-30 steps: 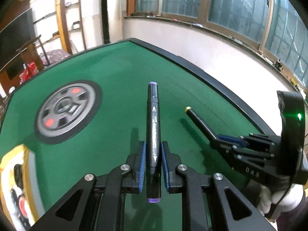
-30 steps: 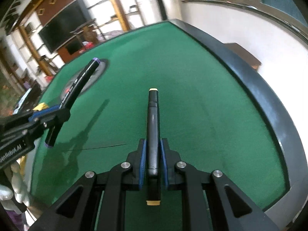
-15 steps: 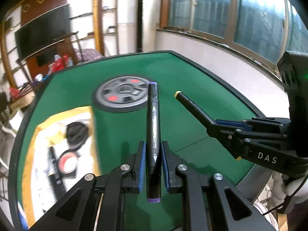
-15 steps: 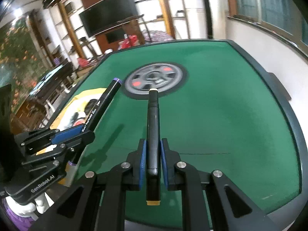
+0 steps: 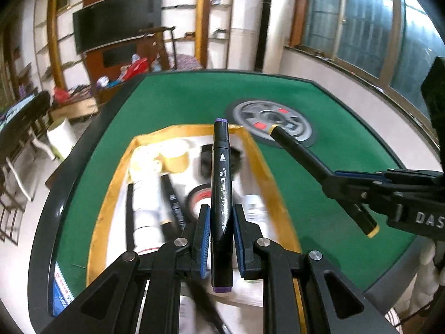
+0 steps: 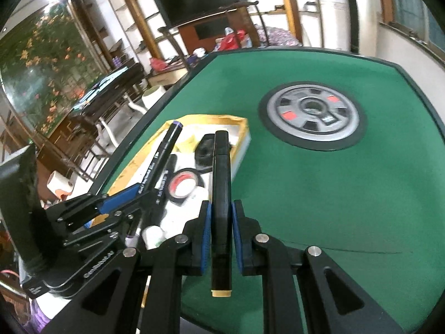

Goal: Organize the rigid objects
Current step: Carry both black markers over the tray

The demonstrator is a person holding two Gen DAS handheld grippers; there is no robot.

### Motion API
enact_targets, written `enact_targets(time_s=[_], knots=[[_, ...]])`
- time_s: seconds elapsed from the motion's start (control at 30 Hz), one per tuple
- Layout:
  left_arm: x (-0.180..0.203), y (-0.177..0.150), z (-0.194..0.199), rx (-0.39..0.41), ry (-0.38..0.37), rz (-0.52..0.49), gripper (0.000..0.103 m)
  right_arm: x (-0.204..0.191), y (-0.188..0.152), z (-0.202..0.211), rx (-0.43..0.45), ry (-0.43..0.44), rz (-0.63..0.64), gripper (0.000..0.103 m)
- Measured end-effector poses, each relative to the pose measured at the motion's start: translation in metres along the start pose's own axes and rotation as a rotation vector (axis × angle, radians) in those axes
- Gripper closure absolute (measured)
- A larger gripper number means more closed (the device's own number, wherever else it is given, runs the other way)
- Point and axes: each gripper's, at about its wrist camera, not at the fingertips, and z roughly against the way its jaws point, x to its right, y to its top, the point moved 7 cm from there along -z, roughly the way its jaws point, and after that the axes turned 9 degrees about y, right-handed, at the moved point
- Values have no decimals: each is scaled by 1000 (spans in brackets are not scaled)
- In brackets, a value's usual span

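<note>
My left gripper [image 5: 219, 220] is shut on a black marker with purple ends [image 5: 221, 183], held above a white tray with a yellow rim [image 5: 111, 192]. My right gripper [image 6: 221, 220] is shut on a black marker with yellow ends [image 6: 221, 186], held over the green table near the tray's right side [image 6: 242, 142]. Each gripper shows in the other's view: the right one [image 5: 347, 189] to the right, the left one [image 6: 130, 197] to the left over the tray. The tray holds a red-and-black tape roll [image 6: 183, 185], pens, white tubes and a yellow cup [image 5: 175, 158].
A grey weight plate with red marks [image 6: 311, 115] lies on the green table [image 6: 333, 194] beyond the tray. The table has a dark raised rim [image 5: 61, 172]. Chairs, shelves and a dark screen stand behind the table on the left.
Both grippers have swung left with their markers, from over the bare green felt and weight plate to over and beside the tray, which has come into view.
</note>
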Motion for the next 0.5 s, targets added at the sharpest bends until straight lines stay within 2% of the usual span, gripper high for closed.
enact_targets(time_s=[0.13, 0.3, 0.47, 0.5], knots=[[-12, 0, -24, -47, 12, 28, 87, -11, 6, -19, -27, 13, 10, 89], [-22, 0, -47, -116, -6, 85, 87, -17, 13, -39, -54, 40, -12, 89], [-36, 0, -70, -218, -73, 203, 86, -17, 21, -57, -74, 65, -51, 89], [-36, -1, -71, -225, -77, 209, 82, -17, 22, -62, -81, 72, -60, 89]])
